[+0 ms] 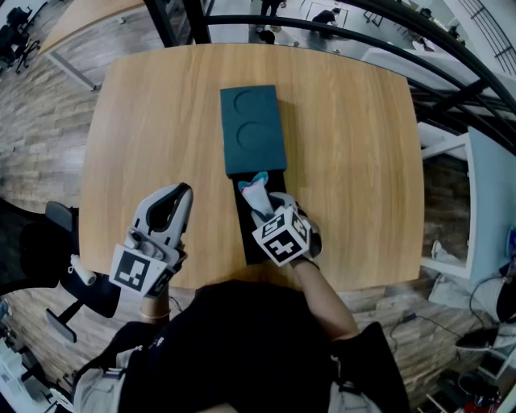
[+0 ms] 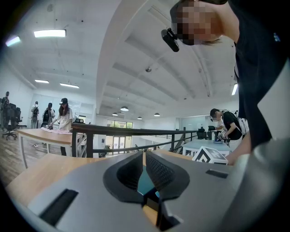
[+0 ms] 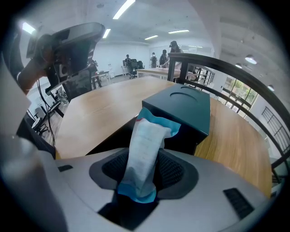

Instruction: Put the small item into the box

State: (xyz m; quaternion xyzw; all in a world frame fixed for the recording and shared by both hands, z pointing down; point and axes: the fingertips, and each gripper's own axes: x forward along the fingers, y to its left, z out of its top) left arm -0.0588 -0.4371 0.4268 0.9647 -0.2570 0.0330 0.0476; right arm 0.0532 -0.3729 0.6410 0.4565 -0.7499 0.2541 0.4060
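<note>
A small packet (image 1: pixel 256 189), white with teal ends, stood pinched between the jaws of the right gripper (image 1: pixel 268 208), which held it by its lower half so that the upper end stuck out past the fingertips toward the far side. In the right gripper view the jaws pressed on both flat sides of the packet and its lower teal edge sat down in the throat behind the pads. The packet hung over the open black box base (image 1: pixel 247 235), which lay near the middle of the wooden table (image 1: pixel 145 121), close to the near edge. A teal lid (image 1: pixel 253 129) with two round impressions in its top lay just beyond, with its near end over the far end of the base; the packet's tip came close to that end, and I cannot tell whether it touched. The right gripper's marker cube (image 1: pixel 282 235) showed above the near part of the base. The left gripper (image 1: pixel 182 193) hovered over bare table to the left of the base, well apart from the packet and pointing toward the far side. In the left gripper view its jaws stood together at the tips with nothing between them, and only a sliver of teal showed through the slit lower down. A black chair (image 1: pixel 60 222) stood off the table's left near corner. A dark railing (image 1: pixel 322 24) curved round the far side, and several people stood at desks in the background.
</note>
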